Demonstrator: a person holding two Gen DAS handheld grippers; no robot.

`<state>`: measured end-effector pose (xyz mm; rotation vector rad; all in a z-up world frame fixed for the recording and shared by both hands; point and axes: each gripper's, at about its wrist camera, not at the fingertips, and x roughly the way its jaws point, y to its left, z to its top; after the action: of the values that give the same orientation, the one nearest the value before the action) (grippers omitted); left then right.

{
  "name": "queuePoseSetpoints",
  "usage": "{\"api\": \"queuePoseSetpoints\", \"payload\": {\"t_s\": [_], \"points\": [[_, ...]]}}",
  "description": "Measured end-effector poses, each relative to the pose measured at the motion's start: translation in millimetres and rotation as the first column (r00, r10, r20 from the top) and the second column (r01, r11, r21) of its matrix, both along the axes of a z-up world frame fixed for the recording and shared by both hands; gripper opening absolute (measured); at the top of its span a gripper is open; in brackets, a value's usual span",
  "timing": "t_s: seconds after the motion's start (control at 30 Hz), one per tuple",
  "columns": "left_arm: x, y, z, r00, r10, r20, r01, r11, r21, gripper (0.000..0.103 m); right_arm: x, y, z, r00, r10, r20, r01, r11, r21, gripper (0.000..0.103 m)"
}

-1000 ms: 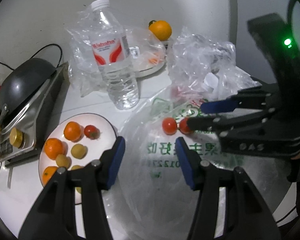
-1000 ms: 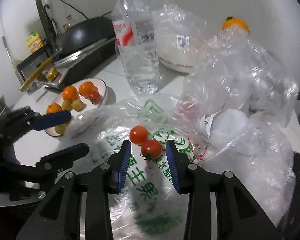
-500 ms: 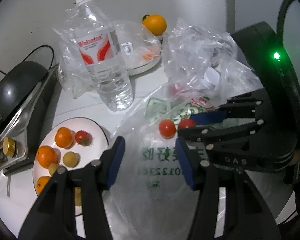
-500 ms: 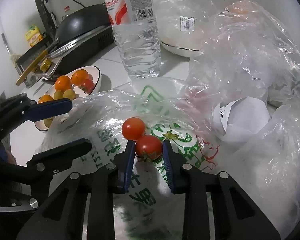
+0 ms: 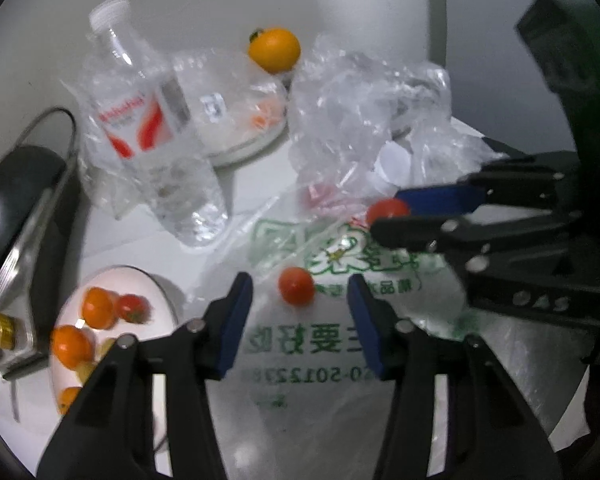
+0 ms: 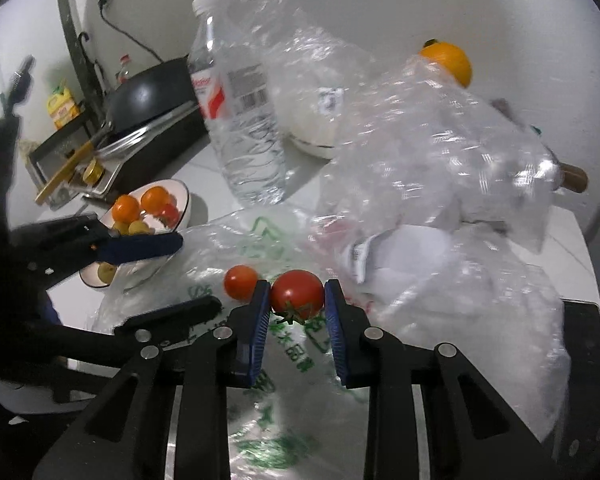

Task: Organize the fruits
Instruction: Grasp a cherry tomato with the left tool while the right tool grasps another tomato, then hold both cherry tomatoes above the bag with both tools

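Two red cherry tomatoes are over a printed plastic bag (image 5: 320, 344). My right gripper (image 6: 297, 286) is shut on one tomato (image 6: 297, 294), its blue pads pressing both sides; in the left wrist view that tomato (image 5: 388, 210) shows at the right gripper's tips (image 5: 386, 213). The other tomato (image 5: 296, 285) lies on the bag between the tips of my left gripper (image 5: 299, 300). Those jaws are closing, and the pads stand clear of the tomato. A white plate (image 5: 156, 280) at the left holds small oranges, a tomato and yellowish fruits.
A water bottle (image 5: 152, 140) stands behind the bag. Crumpled clear bags (image 5: 364, 120) lie to the right, with a covered white dish (image 5: 236, 128) and an orange (image 5: 274, 49) at the back. A black pan and stove (image 6: 148, 100) sit at the far left.
My right gripper has shut on one tomato and drawn it away from the other. The left gripper has moved up to the remaining tomato and its jaws have narrowed.
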<state>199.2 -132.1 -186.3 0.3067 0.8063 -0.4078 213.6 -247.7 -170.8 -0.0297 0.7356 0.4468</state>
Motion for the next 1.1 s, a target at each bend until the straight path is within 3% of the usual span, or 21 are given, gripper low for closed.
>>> {"api": "queuePoseSetpoints", "payload": {"t_s": [0.13, 0.33, 0.4, 0.8, 1.1], "points": [[14, -5, -10, 0.999, -0.002, -0.052, 0.002, 1.0, 0.005, 0.033, 0, -9, 4, 1.0, -0.017, 0.018, 0.016, 1.0, 0.027, 0.029], [30, -9, -21, 0.997, -0.004, -0.08, 0.007, 1.0, 0.026, 0.031, -3, -16, 7, 0.999, -0.018, 0.032, 0.017, 0.998, 0.06, 0.029], [35, -9, -25, 0.996, 0.006, -0.086, -0.003, 0.999, 0.039, 0.025, -3, -15, 7, 0.999, -0.012, 0.032, 0.01, 0.998, 0.061, 0.029], [27, -7, -22, 0.996, -0.01, -0.085, 0.011, 1.0, 0.009, 0.024, -9, -12, 11, 0.999, -0.026, 0.04, 0.025, 0.999, 0.046, 0.029], [-3, 1, 2, 0.999, -0.036, -0.038, 0.034, 0.999, -0.043, 0.024, -24, 2, 22, 0.998, -0.021, 0.053, 0.02, 1.0, 0.014, 0.029]]}}
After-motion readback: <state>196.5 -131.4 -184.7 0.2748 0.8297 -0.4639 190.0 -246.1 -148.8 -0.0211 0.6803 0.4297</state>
